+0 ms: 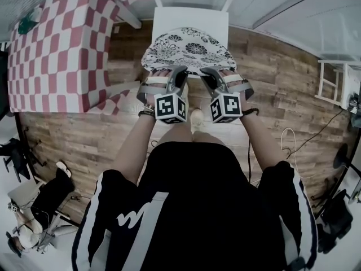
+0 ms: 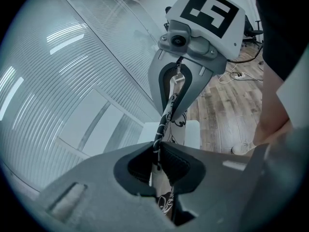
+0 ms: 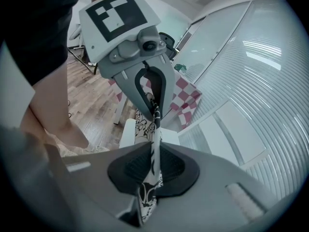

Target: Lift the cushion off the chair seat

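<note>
A round white cushion (image 1: 189,49) with a black flower print hangs in front of the white chair seat (image 1: 189,20). Both grippers pinch its near edge. My left gripper (image 1: 165,72) is shut on the edge at the left, my right gripper (image 1: 221,72) on the edge at the right. In the left gripper view the fabric (image 2: 170,105) runs edge-on from between my left gripper (image 2: 157,162) pads up to the other gripper. The right gripper view shows the same strip of cushion (image 3: 155,144) clamped in my right gripper (image 3: 153,170).
A bed or sofa with a red-and-white check cover (image 1: 53,49) stands to the left. A white stand (image 1: 333,83) is at the right, with cables (image 1: 304,140) on the wooden floor (image 1: 282,72). Frosted glass walls (image 1: 304,10) rise behind the chair.
</note>
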